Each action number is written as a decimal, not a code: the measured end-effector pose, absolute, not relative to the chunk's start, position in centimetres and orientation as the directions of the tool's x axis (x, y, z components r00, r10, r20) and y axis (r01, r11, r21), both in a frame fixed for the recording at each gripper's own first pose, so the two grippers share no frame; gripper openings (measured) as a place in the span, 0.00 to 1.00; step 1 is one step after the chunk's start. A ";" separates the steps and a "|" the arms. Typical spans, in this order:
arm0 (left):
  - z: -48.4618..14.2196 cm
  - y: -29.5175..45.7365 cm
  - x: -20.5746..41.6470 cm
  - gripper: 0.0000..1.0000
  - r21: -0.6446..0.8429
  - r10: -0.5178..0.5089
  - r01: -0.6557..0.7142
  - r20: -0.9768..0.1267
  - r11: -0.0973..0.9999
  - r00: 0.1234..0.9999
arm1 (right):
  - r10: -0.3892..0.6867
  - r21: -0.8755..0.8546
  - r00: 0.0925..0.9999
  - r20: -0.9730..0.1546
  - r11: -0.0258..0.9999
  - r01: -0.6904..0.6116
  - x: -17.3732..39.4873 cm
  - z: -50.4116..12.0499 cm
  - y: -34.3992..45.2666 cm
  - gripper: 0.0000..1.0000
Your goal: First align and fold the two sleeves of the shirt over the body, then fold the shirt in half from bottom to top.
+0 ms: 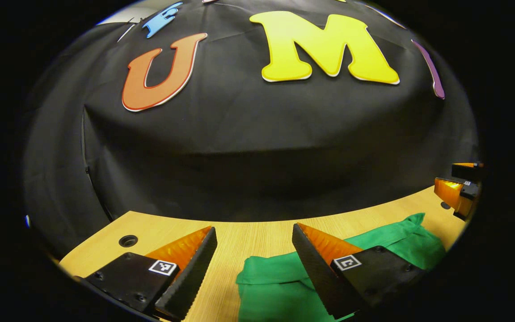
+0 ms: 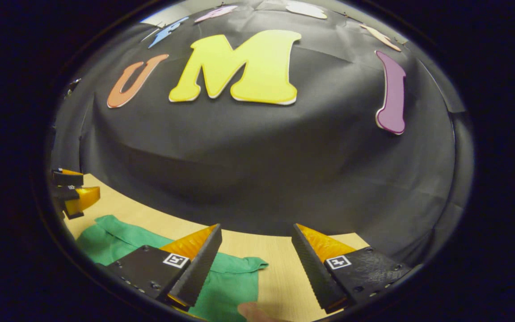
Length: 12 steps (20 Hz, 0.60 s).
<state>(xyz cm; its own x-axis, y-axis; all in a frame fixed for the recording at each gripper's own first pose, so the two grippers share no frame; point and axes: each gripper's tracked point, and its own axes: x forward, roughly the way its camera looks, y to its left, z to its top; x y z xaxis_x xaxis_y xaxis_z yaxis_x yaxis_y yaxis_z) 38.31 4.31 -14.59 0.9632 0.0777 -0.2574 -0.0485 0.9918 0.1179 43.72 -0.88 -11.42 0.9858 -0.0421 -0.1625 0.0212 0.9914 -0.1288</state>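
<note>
A green shirt (image 1: 280, 281) lies flat on the wooden table (image 1: 248, 239). My left gripper (image 1: 254, 230) hangs open above the table, with its right finger over the shirt's left part and nothing between the fingers. The shirt's collar area (image 1: 411, 221) lies toward the right, near the other gripper (image 1: 456, 190) at the table's far right. In the right gripper view the shirt (image 2: 228, 279) spreads left under my open right gripper (image 2: 257, 228). One sleeve end (image 2: 253, 264) lies between its fingers. The left gripper (image 2: 74, 192) shows at the far left there.
The black cloth wall (image 1: 257, 147) rises just behind the table's far edge. A round hole (image 1: 128, 240) sits in the tabletop at the left, a smaller one (image 1: 445, 205) at the right. A fingertip (image 2: 251, 311) shows at the bottom of the right gripper view.
</note>
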 end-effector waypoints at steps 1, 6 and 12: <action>-13.5 4.2 37.2 1.00 0.117 0.079 -0.051 -0.244 0.992 0.966 | -0.040 -0.123 0.988 -0.151 0.992 0.021 42.4 -10.4 -1.0 0.95; -7.4 3.8 28.9 1.00 0.098 0.096 -0.079 -0.174 0.992 0.980 | 0.001 -0.092 0.995 -0.103 0.996 -0.011 33.9 -4.7 -1.6 0.95; -3.7 3.0 16.6 1.00 0.078 0.133 -0.124 -0.112 0.989 0.985 | 0.033 -0.053 0.999 0.002 0.998 -0.033 21.8 -0.3 -3.2 0.95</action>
<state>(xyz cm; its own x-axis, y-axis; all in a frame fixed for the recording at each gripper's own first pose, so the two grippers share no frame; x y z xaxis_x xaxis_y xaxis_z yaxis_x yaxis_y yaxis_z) 16.56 3.04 -3.71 0.9848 0.1326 -0.1125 -0.1243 0.9892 0.0777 21.80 -3.24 -0.32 0.9994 0.0332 0.0021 -0.0330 0.9981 -0.0527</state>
